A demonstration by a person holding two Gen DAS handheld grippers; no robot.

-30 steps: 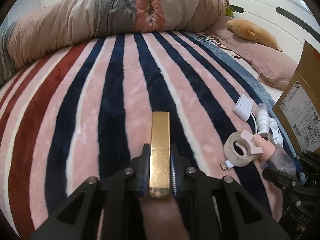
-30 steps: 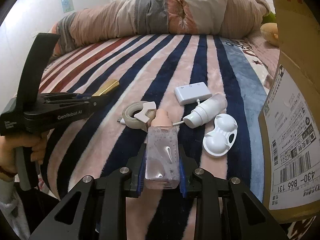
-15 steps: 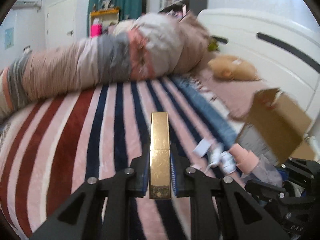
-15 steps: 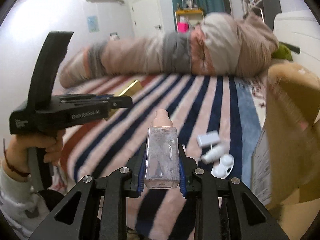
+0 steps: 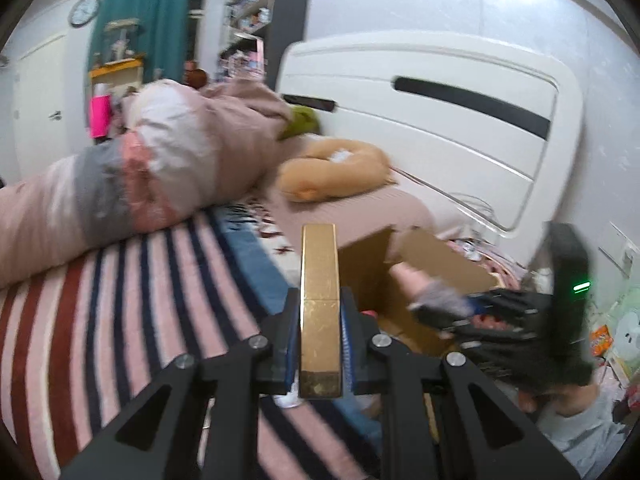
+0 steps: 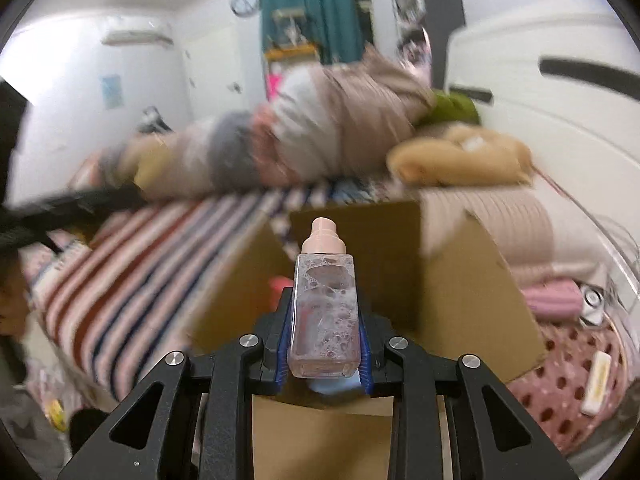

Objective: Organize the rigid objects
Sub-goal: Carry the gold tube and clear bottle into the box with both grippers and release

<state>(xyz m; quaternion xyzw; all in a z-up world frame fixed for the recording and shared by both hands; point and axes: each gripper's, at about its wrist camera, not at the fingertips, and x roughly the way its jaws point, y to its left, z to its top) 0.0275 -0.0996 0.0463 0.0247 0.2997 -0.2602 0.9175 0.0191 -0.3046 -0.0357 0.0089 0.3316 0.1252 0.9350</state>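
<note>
My left gripper (image 5: 320, 344) is shut on a long gold bar (image 5: 320, 300) and holds it in the air over the striped bed, pointing at the open cardboard box (image 5: 436, 264). My right gripper (image 6: 324, 344) is shut on a clear bottle with a pink cap (image 6: 325, 300) and holds it directly over the same box (image 6: 460, 280). In the left wrist view the right gripper (image 5: 472, 312) with the bottle shows blurred over the box opening. A red object (image 6: 280, 284) lies inside the box.
The striped blanket (image 5: 120, 320) covers the bed. A rolled duvet (image 5: 140, 176) and a tan pillow (image 5: 336, 172) lie at the far side by the white headboard (image 5: 440, 120). A pink dotted cloth with a white stick (image 6: 596, 388) lies right of the box.
Both grippers rose from the bed and swung right toward the cardboard box, each keeping its object. The loose items on the blanket have dropped out of view.
</note>
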